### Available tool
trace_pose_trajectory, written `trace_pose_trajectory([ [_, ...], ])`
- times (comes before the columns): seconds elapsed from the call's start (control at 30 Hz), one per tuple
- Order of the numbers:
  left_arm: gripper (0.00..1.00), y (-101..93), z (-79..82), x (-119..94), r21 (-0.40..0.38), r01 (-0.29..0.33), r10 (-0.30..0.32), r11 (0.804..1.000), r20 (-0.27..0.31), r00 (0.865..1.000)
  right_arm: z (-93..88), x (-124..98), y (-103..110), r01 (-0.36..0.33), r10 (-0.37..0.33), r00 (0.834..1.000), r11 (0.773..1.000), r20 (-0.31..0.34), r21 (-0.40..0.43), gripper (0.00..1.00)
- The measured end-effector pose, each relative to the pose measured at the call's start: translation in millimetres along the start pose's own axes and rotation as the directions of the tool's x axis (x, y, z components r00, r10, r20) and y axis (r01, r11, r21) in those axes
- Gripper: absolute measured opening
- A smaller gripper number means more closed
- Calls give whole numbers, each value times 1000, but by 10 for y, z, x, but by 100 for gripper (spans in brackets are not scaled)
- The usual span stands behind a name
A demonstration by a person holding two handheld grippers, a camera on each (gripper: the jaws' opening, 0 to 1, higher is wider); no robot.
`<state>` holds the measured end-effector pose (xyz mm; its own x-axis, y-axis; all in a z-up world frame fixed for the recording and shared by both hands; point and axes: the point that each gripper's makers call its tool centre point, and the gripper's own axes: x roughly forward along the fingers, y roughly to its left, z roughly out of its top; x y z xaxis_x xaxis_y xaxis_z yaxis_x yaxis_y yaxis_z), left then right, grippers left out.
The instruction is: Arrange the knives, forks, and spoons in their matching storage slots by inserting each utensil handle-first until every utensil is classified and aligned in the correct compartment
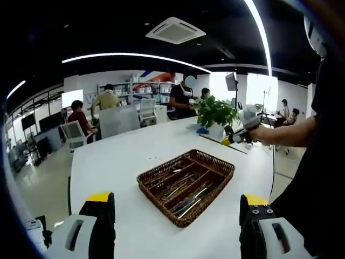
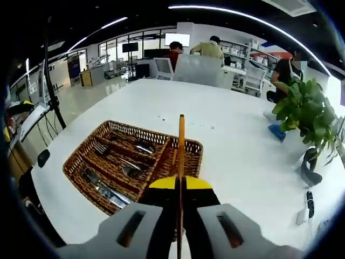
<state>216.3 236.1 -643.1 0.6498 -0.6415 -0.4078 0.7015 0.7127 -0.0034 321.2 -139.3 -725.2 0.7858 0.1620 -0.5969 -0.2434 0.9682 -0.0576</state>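
A brown wicker tray (image 1: 215, 162) with long compartments lies on the white table (image 1: 124, 156), and several metal utensils (image 1: 183, 189) rest in its slots. My left gripper (image 1: 177, 200) hovers in front of the tray, its jaws wide apart with nothing between them. In the right gripper view the wicker tray (image 2: 81, 154) sits just ahead and to the left. My right gripper (image 2: 180, 184) is shut on a thin orange utensil (image 2: 181, 143) seen edge-on, pointing forward over the tray's right end; its type is unclear. The right gripper (image 1: 237, 136) also hangs above the table beyond the tray.
A potted plant (image 2: 302, 108) and a blue object (image 2: 277, 132) stand at the table's far right, with a phone (image 2: 310, 202) near the right edge. A person's arm (image 1: 285, 132) reaches in from the right. Several people (image 1: 108, 100) and chairs (image 1: 73, 132) are beyond the table.
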Motion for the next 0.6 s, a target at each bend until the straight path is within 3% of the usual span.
trace_pose_trajectory([
  [0.6,100,21,-60,-63,-12,-6,6,1000,3,1000,207,255,-21,15,-16,1000,999,21,35,0],
])
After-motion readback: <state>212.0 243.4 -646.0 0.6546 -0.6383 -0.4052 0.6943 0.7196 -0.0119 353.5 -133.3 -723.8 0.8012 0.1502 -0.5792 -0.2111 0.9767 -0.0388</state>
